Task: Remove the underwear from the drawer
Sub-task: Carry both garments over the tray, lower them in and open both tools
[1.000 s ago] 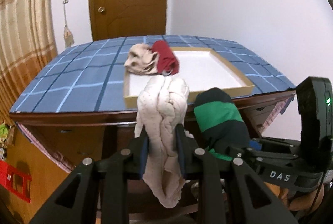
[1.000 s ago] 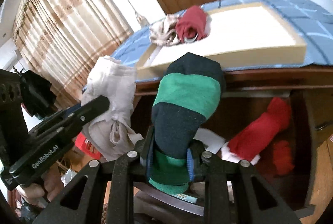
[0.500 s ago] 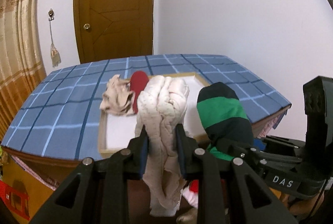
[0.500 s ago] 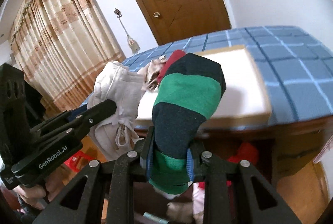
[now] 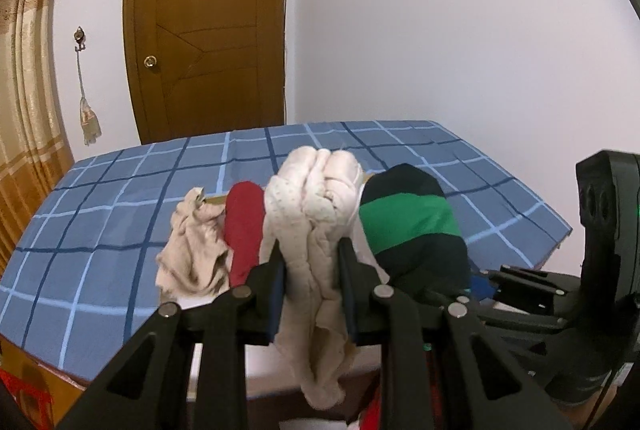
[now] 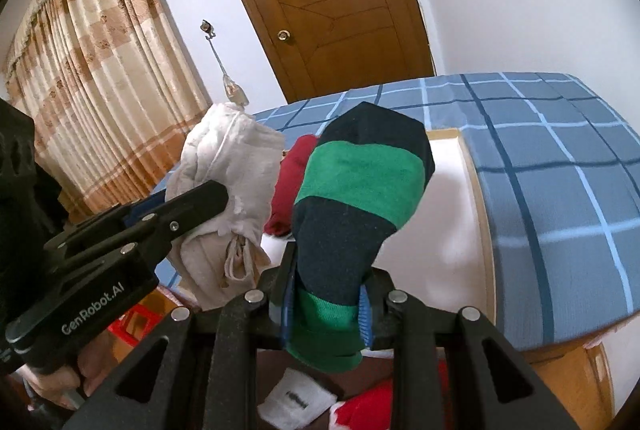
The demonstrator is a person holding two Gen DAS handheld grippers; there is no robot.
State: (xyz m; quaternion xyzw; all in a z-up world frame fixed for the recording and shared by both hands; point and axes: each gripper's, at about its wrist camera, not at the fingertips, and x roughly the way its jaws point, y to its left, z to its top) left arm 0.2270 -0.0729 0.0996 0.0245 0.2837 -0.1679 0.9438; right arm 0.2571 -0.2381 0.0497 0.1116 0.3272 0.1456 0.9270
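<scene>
My left gripper (image 5: 311,262) is shut on a cream dotted underwear roll (image 5: 312,214), which hangs down between its fingers. Beside it, my right gripper (image 6: 327,284) is shut on a navy and green striped underwear roll (image 6: 360,182). Both rolls hover over the near end of a white tray with a wooden rim (image 6: 476,198) on the blue checked tabletop (image 5: 120,198). A beige piece (image 5: 196,246) and a red roll (image 5: 244,222) lie in the tray's far left corner. Below, the open drawer shows red items (image 6: 372,406) and a white one (image 6: 296,398).
A brown door (image 5: 208,22) and a white wall stand behind the table. Striped curtains (image 6: 92,70) hang at the left. A red object (image 6: 132,322) sits on the floor below the table edge. A hand (image 6: 72,374) holds the left gripper's handle.
Both grippers have risen from in front of the drawer and moved forward over the table edge, carrying their rolls above the tray. The grips have not changed.
</scene>
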